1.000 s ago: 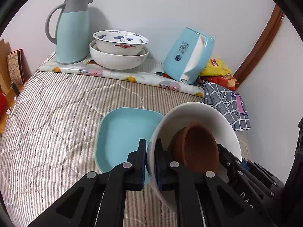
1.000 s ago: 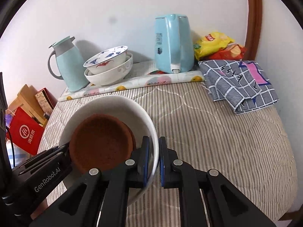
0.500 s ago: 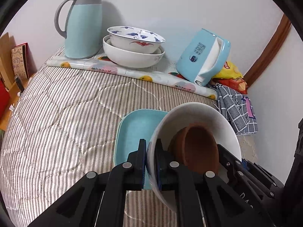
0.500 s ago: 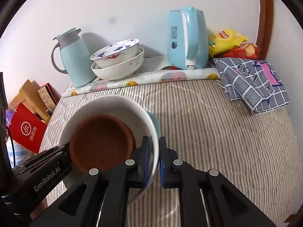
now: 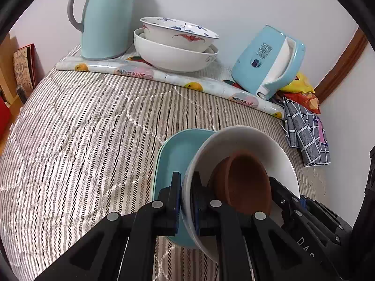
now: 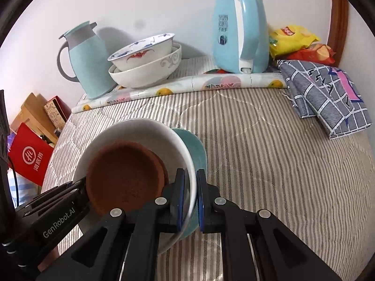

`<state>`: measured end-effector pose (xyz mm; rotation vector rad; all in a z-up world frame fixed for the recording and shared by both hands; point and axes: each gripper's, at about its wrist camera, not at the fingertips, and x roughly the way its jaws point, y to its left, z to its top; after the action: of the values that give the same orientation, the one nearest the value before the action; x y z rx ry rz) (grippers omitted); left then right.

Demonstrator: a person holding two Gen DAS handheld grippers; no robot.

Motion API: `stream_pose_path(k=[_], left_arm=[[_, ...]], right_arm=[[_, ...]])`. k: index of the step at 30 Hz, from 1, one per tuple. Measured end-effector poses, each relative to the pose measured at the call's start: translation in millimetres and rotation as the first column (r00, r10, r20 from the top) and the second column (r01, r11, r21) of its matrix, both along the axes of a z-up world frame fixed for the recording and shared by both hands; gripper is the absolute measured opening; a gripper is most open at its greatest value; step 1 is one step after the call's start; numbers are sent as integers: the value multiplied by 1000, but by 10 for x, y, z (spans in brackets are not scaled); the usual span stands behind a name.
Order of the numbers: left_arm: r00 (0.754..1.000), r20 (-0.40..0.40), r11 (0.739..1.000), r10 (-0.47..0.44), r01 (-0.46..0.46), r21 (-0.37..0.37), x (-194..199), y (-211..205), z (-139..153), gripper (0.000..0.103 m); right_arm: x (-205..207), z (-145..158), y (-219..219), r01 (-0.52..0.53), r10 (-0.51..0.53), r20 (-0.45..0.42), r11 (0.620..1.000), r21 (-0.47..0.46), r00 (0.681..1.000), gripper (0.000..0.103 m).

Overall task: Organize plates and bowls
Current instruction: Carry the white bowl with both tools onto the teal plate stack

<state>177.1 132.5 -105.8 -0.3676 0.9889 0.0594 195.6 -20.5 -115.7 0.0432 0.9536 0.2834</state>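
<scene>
Both grippers hold one white bowl point(image 5: 243, 140) point(image 6: 140, 128) by opposite rims, with a small brown bowl point(image 5: 243, 182) point(image 6: 124, 175) lying inside it. My left gripper point(image 5: 186, 196) is shut on the bowl's left rim. My right gripper point(image 6: 189, 196) is shut on its right rim. A light blue square plate point(image 5: 175, 154) point(image 6: 196, 149) lies on the striped quilt directly beneath the bowl, mostly covered by it. Two stacked bowls point(image 5: 175, 44) point(image 6: 145, 63), a patterned one inside a white one, stand at the back.
A light blue thermos jug point(image 5: 105, 18) point(image 6: 86, 58) stands left of the stacked bowls on a fruit-print mat point(image 5: 164, 77). A blue kettle point(image 5: 267, 63) point(image 6: 239, 32), snack bags point(image 6: 297, 44) and a checked cloth point(image 6: 328, 98) are at the back right. Boxes point(image 6: 30, 154) stand off the left edge.
The held white bowl has moved forward over the blue plate and covers more of it. The stacked bowls and jug look nearer. Both grips are unchanged.
</scene>
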Motion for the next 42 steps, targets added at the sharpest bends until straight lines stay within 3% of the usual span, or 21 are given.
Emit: stream_pose_path(k=[17,35,42], left_arm=[[1000,-20,1000,-3,3,3,179,72,-215,10],[999,-37,1000,-21,21,-2,152,92,-217,15],[999,-42,1000,-23,23,-7,95,106,-186,18]], right_arm=[[227,-224,120,-20,20,-36,1000,-3,999,10],[197,-248,51,-31,32,-67,999,18,997,15],[114,-150,32,-39,39,-31,999,-3,999,15]])
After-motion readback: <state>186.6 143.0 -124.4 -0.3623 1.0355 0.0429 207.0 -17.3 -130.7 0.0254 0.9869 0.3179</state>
